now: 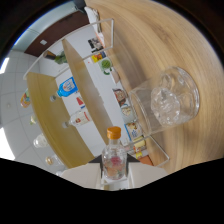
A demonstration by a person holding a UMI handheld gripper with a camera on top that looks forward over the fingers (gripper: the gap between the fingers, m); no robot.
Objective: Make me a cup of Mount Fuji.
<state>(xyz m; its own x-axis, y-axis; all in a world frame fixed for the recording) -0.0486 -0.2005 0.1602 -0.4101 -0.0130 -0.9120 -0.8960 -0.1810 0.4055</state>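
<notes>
**Item record: small bottle in gripper, glass on desk**

1. Gripper (115, 181). Pale fingers (80, 175) show at 6 o'clock, one to either side of the bottle. Both sit close against the bottle's sides, and the bottle is carried off any surface; the gripper reads as clamped on it.

2. Bottle (114, 160). Small, clear, with an orange cap (114, 132) and a reddish mark on its label. Stands between the fingers, cap pointing toward 12 o'clock. Contents cannot be told.

3. Glass (172, 96). Clear tumbler holding ice cubes, at 3 o'clock from the bottle's cap and well beyond the fingers. It rests on the desk, seen tilted because the camera is rolled.

4. Desk (150, 35). Light wood grain, filling the region from 12 to 4 o'clock.

5. Clear acrylic stand (142, 107). Transparent panels just beside the glass at its 9 o'clock side, running along the desk's edge toward 12 o'clock and 5 o'clock.

6. Shelves (80, 75). Wooden boards against a white wall, from 9 to 11 o'clock of the bottle. They carry small packets and bottles, among them a blue-labelled one (66, 88) and a green item (106, 64); labels too small to read.

7. Printed cards or packets (134, 131) lie near the stand, between the bottle cap and the glass.
</notes>
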